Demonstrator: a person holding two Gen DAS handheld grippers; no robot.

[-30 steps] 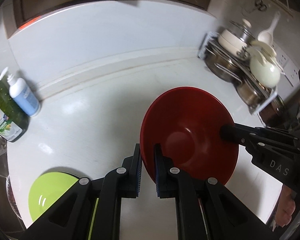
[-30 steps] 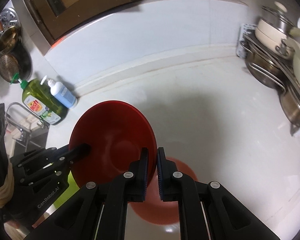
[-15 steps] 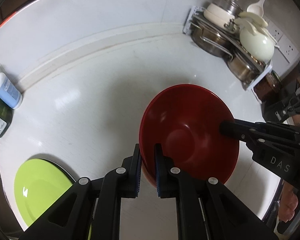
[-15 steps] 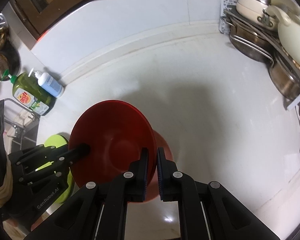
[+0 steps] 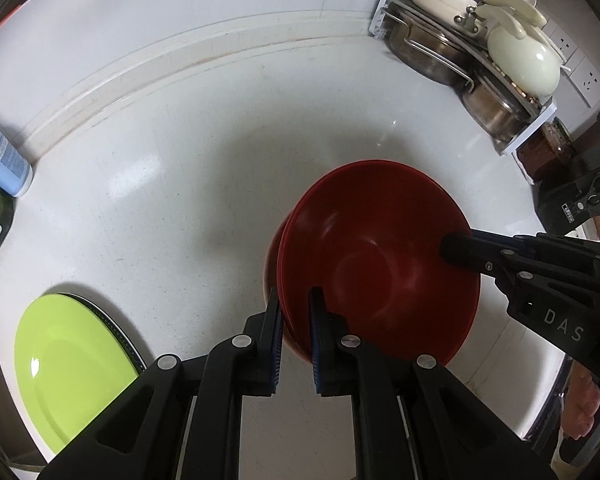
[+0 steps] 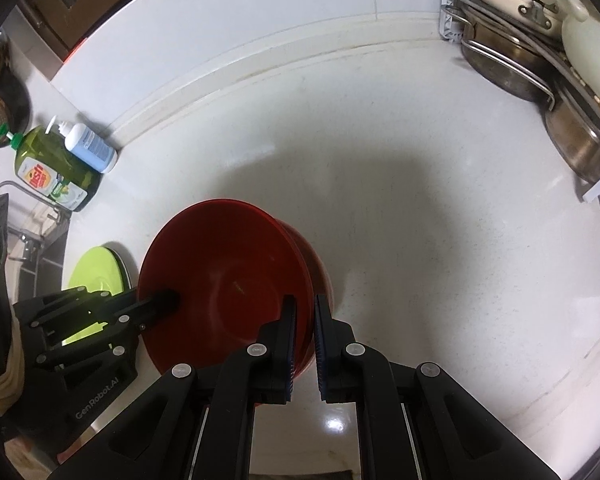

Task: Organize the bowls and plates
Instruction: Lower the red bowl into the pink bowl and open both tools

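Note:
A red bowl (image 5: 380, 264) hangs just above the white counter, held from two sides. My left gripper (image 5: 294, 300) is shut on its near-left rim. My right gripper (image 6: 305, 308) is shut on the opposite rim, and one of its fingers (image 5: 460, 246) shows inside the bowl. A second red bowl (image 6: 320, 260) sits on the counter directly beneath, showing only as a sliver (image 5: 271, 256) past the held bowl's edge. Whether the two bowls touch I cannot tell. A lime green plate (image 5: 68, 364) lies flat at the left, over a dark-rimmed plate.
A rack of steel pots and a cream pot (image 5: 480, 48) fills the back right corner. A green soap bottle (image 6: 52, 168) and a blue pump bottle (image 6: 90, 144) stand at the back left beside a sink tap (image 6: 16, 190). The counter edge runs along the right.
Both grippers have carried the red bowl down and over the second red bowl, which a second ago showed in front of the right gripper. The counter now looks closer.

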